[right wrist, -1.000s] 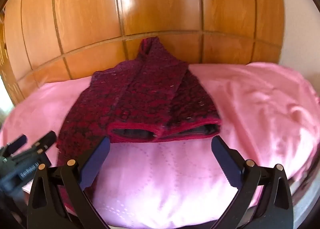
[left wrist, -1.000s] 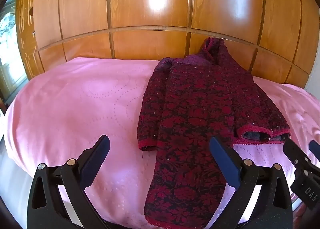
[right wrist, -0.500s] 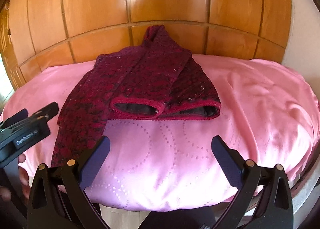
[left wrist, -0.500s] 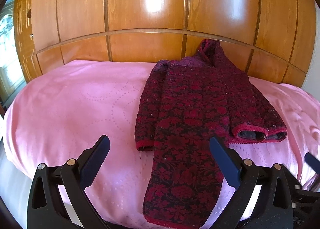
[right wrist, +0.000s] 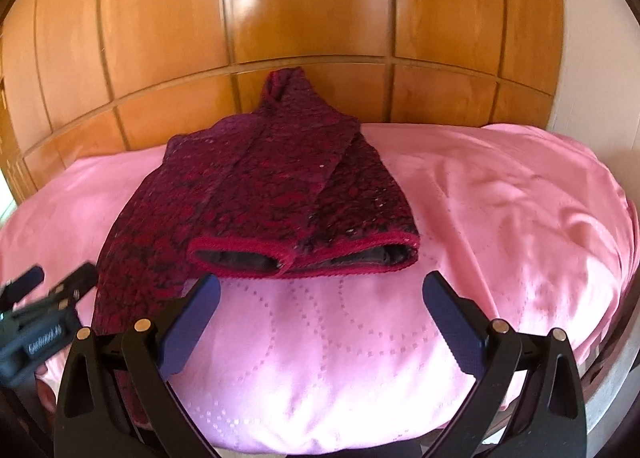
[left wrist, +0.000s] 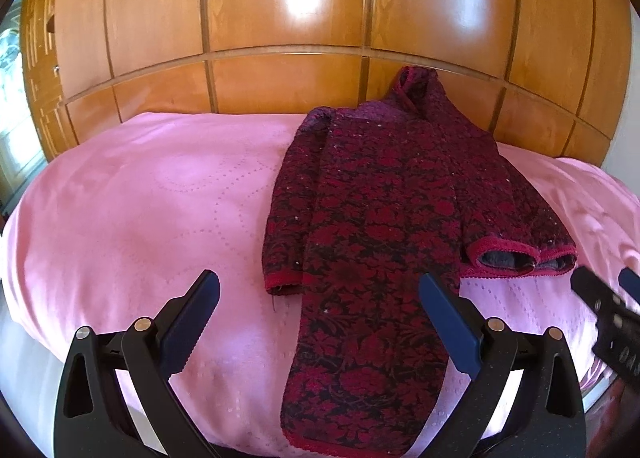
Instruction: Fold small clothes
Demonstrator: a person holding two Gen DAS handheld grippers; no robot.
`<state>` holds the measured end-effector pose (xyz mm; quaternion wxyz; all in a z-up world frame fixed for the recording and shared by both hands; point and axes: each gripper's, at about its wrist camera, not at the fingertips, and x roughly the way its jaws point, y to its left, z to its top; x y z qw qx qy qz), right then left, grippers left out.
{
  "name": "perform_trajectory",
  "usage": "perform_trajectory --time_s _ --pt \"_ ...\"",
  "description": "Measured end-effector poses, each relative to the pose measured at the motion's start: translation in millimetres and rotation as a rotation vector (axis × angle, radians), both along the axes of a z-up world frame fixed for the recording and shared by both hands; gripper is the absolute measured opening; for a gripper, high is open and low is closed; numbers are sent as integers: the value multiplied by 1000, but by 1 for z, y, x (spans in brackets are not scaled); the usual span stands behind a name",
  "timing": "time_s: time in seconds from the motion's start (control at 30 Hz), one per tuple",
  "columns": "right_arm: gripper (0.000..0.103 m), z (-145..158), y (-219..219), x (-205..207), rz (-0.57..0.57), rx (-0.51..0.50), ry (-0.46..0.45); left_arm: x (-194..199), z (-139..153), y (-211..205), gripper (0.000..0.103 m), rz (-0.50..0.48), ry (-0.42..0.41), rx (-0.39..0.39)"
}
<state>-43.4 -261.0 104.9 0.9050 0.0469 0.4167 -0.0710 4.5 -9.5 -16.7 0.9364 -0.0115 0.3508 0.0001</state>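
Observation:
A small dark red floral garment [left wrist: 384,225] lies on the pink bedspread [left wrist: 152,209]. One sleeve lies along its left side. Its right part is folded over, with two red-trimmed cuffs [left wrist: 520,254] at the right. The lower hem hangs near the bed's front edge. My left gripper [left wrist: 320,318] is open and empty, hovering over the lower part of the garment. In the right wrist view the garment [right wrist: 272,193] lies ahead and left. My right gripper [right wrist: 320,314] is open and empty above bare bedspread, just in front of the cuffs [right wrist: 304,258].
A polished wooden panelled wall [left wrist: 288,37] rises right behind the bed. The bedspread [right wrist: 500,217] is wrinkled on the right. The right gripper shows at the right edge of the left wrist view [left wrist: 612,310]. The left gripper shows at the left of the right wrist view [right wrist: 44,310].
Both grippers have shifted slightly over the bed's front edge, the right one dipping back and returning toward the cuffs. The garment has not moved. Both stay open.

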Motion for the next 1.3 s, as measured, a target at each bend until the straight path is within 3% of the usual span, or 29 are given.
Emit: perform_trajectory --time_s 0.73,0.9,1.07,1.3 --pt "101 -5 -14 20 -17 55 26 7 -7 -9 99 -57 23 31" --pt "101 -6 -18 23 -25 63 32 12 -12 -14 99 -123 53 39" --pt "101 -5 -24 29 -24 80 27 15 -30 -29 70 -261 121 93" --pt "101 -5 -23 48 56 165 28 10 -52 -37 68 -344 142 153"
